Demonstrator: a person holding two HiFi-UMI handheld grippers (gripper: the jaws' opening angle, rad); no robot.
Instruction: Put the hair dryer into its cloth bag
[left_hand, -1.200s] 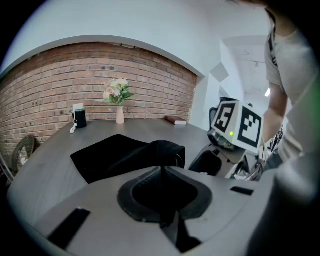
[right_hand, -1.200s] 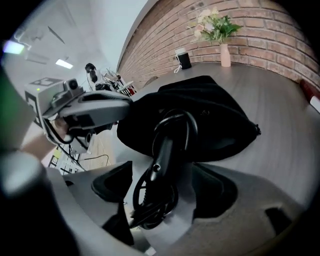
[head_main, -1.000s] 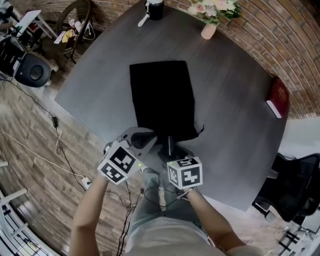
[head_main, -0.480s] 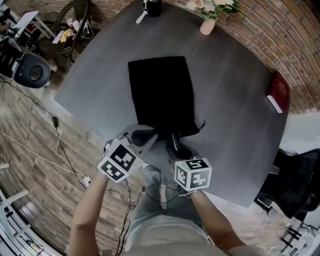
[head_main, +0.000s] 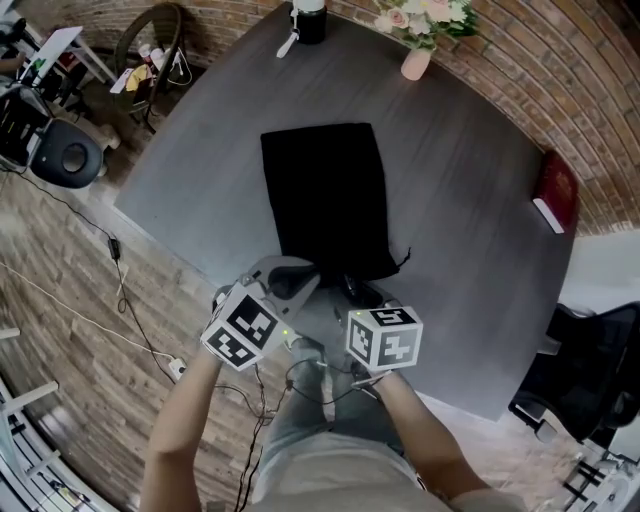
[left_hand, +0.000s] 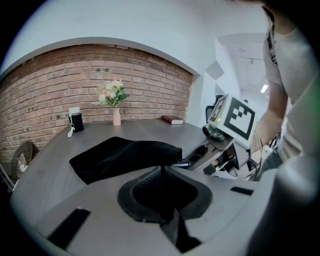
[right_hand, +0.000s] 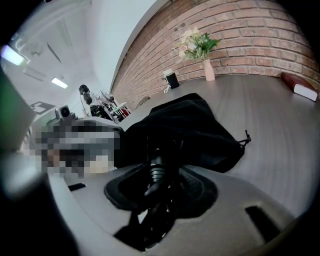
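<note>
The left tool (left_hand: 161, 172) is pressed together on the near hem of the cloth bag (head_main: 325, 195), which lies on the bench (head_main: 470, 200). The hair dryer (head_main: 352, 289) looks mostly inside. Only its corded end shows at the mouth, pinched by the right tool (right_hand: 160, 180), whose jaws have just been closing. A last push seems left.
</note>
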